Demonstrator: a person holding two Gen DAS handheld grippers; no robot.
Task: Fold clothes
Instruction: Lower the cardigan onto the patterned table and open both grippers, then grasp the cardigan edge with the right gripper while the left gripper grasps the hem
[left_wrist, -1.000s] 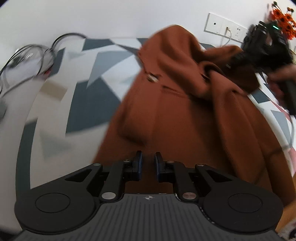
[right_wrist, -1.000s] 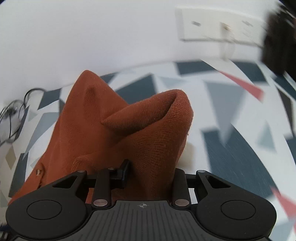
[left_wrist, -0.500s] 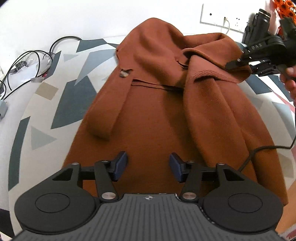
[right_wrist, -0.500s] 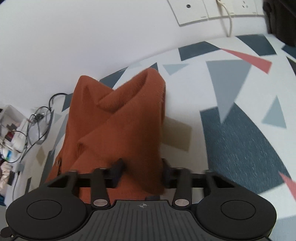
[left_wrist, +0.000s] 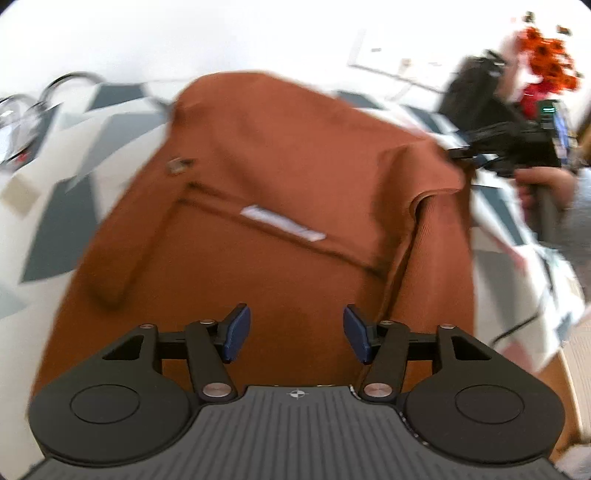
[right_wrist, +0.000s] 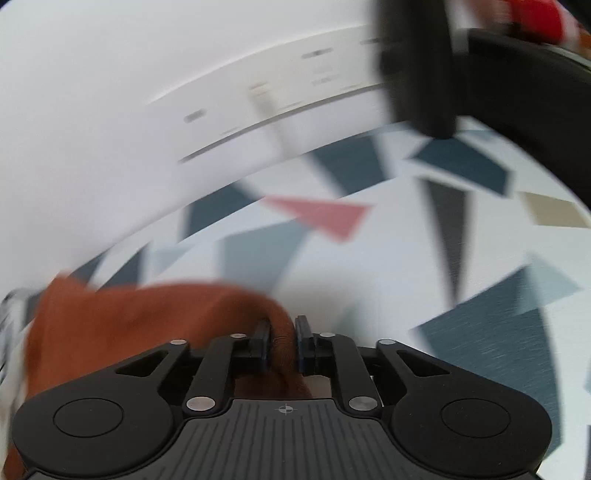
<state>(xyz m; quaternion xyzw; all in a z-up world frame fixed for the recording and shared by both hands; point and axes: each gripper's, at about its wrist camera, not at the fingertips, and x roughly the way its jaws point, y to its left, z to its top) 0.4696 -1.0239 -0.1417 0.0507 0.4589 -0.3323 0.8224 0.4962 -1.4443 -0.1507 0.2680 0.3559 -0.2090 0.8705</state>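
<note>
A rust-brown cardigan (left_wrist: 280, 206) lies spread on a patterned tablecloth (left_wrist: 66, 206), with a button (left_wrist: 177, 165) and a white label (left_wrist: 282, 222) showing. My left gripper (left_wrist: 293, 338) is open and empty, hovering over the cardigan's near hem. My right gripper (right_wrist: 282, 341) is shut on a fold of the cardigan (right_wrist: 147, 314) and holds it out to the right; it also shows in the left wrist view (left_wrist: 509, 147), pulling the cardigan's right edge. Both views are blurred by motion.
Cables (left_wrist: 33, 110) lie at the table's far left. Wall sockets (left_wrist: 388, 70) and orange flowers (left_wrist: 546, 55) are at the back right. A dark object (right_wrist: 480, 74) stands at the table's far right. The table's wooden edge (left_wrist: 569, 387) shows at lower right.
My right gripper has closed tighter on the fabric and swung right, opening the folded flap so the label shows. My left gripper opened from nearly shut and stays over the hem.
</note>
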